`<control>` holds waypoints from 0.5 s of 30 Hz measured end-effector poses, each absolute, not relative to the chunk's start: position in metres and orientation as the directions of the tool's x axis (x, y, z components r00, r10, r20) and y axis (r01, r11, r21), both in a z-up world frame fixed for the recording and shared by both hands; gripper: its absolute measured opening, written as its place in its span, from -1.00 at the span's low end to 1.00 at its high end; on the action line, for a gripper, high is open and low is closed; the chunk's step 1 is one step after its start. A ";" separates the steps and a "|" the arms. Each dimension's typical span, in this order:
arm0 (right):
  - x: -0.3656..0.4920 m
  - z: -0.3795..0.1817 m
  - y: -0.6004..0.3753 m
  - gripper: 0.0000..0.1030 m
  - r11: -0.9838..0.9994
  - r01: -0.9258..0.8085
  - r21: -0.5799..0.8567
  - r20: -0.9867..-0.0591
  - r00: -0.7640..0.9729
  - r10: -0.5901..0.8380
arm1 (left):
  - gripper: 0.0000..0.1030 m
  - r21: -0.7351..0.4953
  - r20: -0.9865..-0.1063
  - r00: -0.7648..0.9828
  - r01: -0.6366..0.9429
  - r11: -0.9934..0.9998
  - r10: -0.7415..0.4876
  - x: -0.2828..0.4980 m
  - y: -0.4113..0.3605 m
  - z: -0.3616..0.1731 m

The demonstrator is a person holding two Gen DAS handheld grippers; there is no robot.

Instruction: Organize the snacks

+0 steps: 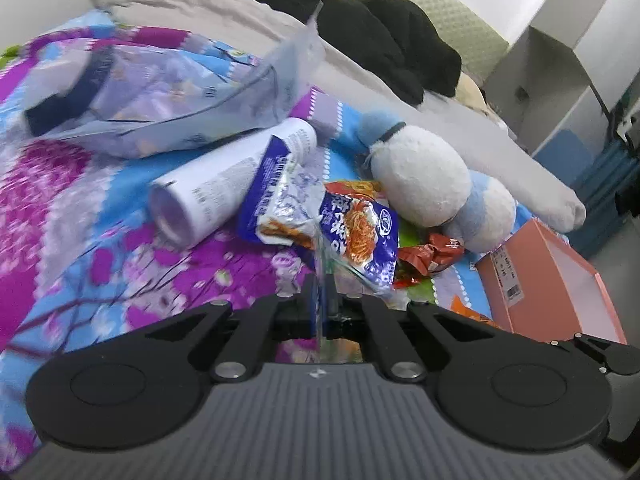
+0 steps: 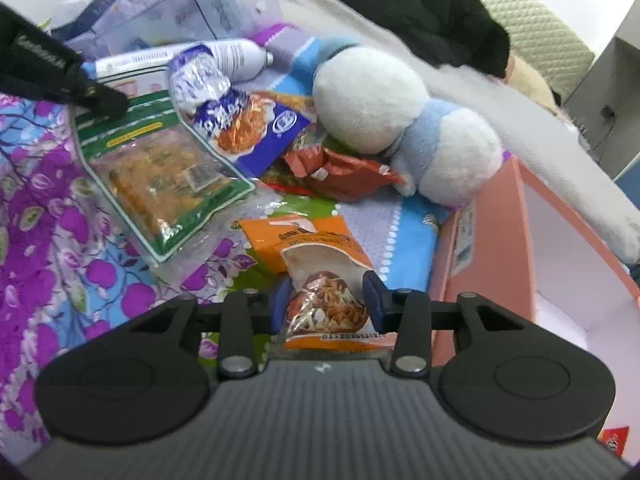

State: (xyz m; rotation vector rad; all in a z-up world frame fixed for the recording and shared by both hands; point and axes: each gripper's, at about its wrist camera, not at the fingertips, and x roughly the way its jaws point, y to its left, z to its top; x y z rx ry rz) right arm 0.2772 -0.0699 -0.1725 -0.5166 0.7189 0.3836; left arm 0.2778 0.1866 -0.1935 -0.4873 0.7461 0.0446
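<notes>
My left gripper (image 1: 322, 300) is shut on the clear edge of the green snack pack (image 2: 160, 164), seen edge-on in the left wrist view. In the right wrist view the left gripper (image 2: 104, 100) holds that pack's top corner. My right gripper (image 2: 326, 296) is shut on the small orange snack packet (image 2: 324, 276), held just above the bedspread. A blue noodle-snack pack (image 1: 352, 228) (image 2: 244, 124) and a red packet (image 1: 432, 256) (image 2: 340, 172) lie beside a plush toy (image 1: 432, 176) (image 2: 400, 120). The open pink box (image 1: 556, 280) (image 2: 532, 248) sits at the right.
A white spray can (image 1: 224, 184) (image 2: 224, 56) and a clear plastic bag (image 1: 168, 96) lie on the flowered bedspread (image 1: 80, 220). Grey and black clothes (image 1: 384, 36) are heaped behind. One more red packet (image 2: 612, 440) shows at the lower right.
</notes>
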 end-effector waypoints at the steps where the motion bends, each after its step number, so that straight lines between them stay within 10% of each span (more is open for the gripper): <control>1: 0.272 -0.169 -0.072 -0.24 0.811 -0.497 -0.308 -0.699 0.697 0.161 | -0.95 -0.417 -0.661 0.739 -0.222 0.881 -0.127 0.270 0.188 -0.191; 15: 0.197 -0.148 -0.088 -0.31 0.818 -0.502 -0.279 -0.671 0.711 0.208 | -0.97 -0.468 -0.697 0.707 -0.327 0.821 -0.116 0.160 0.168 -0.188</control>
